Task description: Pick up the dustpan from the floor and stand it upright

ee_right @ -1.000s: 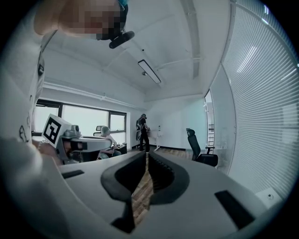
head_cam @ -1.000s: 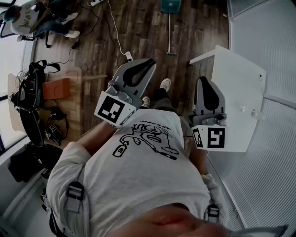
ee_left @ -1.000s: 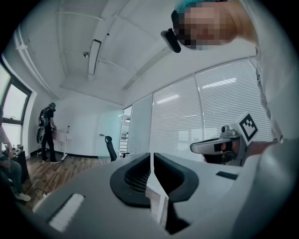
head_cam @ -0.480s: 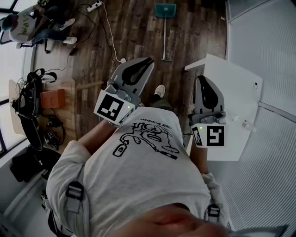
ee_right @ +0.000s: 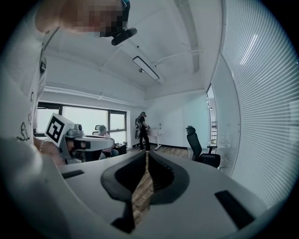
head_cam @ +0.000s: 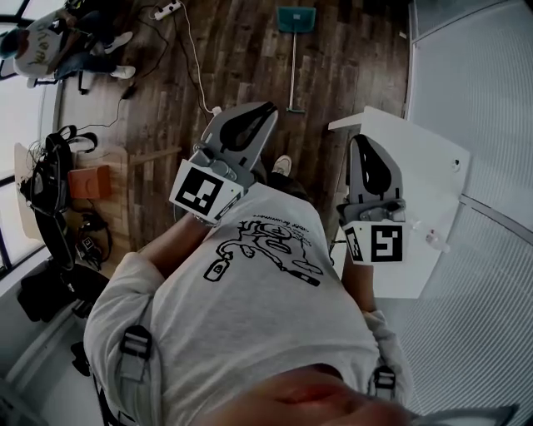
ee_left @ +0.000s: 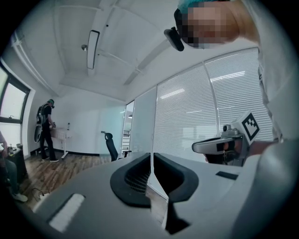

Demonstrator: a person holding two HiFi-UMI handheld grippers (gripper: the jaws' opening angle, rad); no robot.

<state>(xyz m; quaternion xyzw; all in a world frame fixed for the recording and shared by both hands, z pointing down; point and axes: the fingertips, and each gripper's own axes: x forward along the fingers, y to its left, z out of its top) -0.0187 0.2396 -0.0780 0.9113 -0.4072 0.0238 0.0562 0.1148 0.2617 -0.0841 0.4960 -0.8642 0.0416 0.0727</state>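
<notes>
Wooden floor (head_cam: 333, 58) — teal dustpan (head_cam: 296, 17) lies at its far end, long handle pointing back toward the person.
Left tongs (head_cam: 266, 110) and right tongs (head_cam: 360, 141) are both pinched together, empty — the right pair over a white desk (head_cam: 433, 183), well apart from the dustpan.
</notes>
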